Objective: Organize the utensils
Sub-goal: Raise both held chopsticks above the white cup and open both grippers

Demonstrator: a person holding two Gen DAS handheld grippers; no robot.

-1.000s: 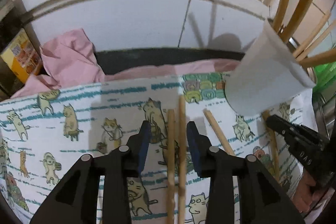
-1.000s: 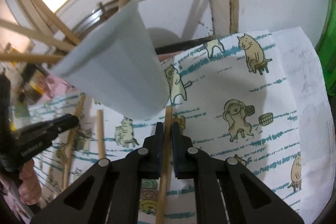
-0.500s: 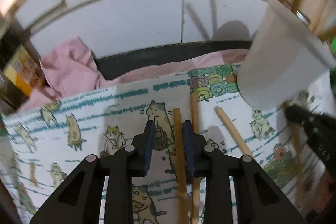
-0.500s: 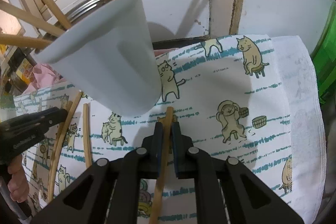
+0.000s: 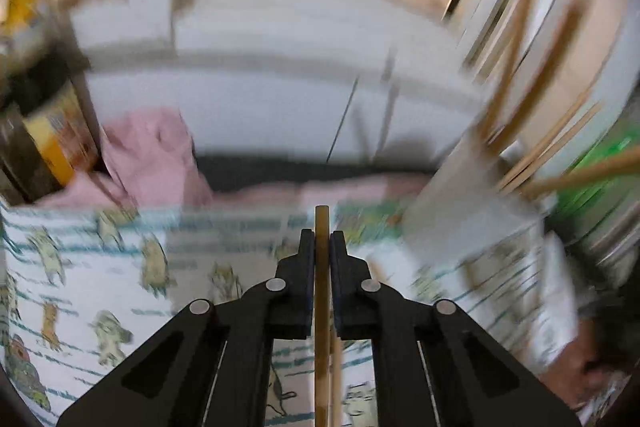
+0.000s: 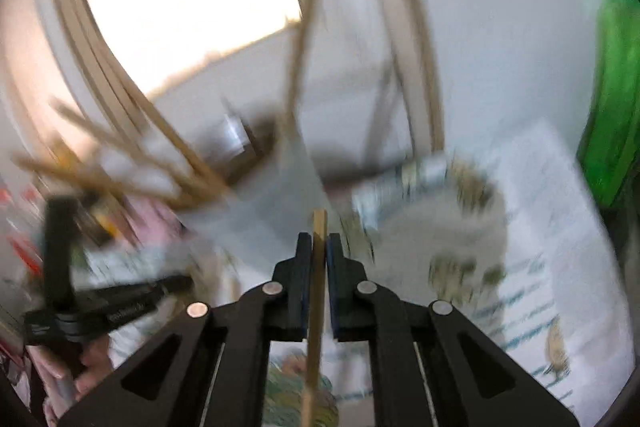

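Two chopsticks in play: the left gripper [image 5: 321,243] is clamped on a chopstick [image 5: 321,307], and the right gripper [image 6: 319,245] is pinching its own chopstick [image 6: 316,291], both sticks running straight out between closed jaws. Off to the side, the white cup [image 5: 472,219] already bristles with several sticks leaning out of its rim. Everything's blurred, so counting them is hopeless. At least one more stick [image 5: 337,379] lies on the cat-print cloth [image 5: 80,267] under the left tool. I'd call it well past halfway, with these two and the leftovers to go
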